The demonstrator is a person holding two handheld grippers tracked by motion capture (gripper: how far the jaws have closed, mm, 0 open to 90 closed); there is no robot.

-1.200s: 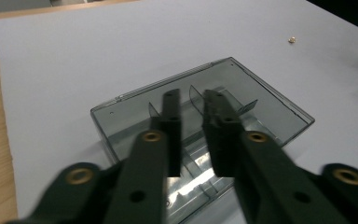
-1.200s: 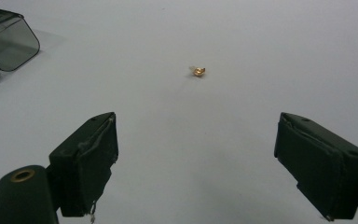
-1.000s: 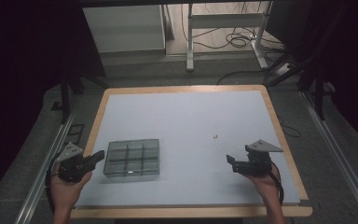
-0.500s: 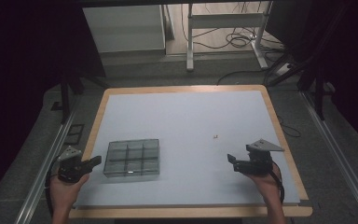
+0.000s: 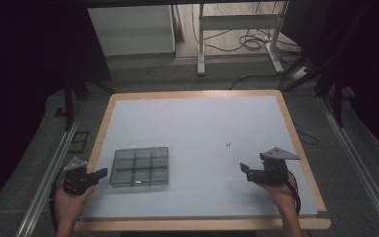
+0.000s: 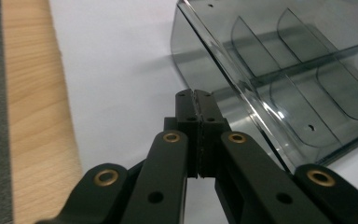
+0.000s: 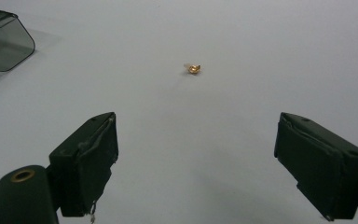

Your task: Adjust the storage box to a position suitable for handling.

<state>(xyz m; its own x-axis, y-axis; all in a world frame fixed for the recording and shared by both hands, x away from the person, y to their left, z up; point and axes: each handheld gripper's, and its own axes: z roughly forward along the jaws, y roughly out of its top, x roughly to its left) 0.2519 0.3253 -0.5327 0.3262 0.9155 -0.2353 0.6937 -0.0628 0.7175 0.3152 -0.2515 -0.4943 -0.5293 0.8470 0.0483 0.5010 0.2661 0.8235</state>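
Left gripper (image 5: pixel 100 173) has sunk beside the compartment box (image 5: pixel 140 166)

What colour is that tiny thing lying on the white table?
Shiny gold, seen best in the right gripper view.

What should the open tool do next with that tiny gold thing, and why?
Probably ease the right tool forward and down until the small gold piece sits between its jaws. They stand wide open with nothing between them, and the piece lies ahead on the bare white table, apart from the clear divided box. The left tool is shut beside that box.
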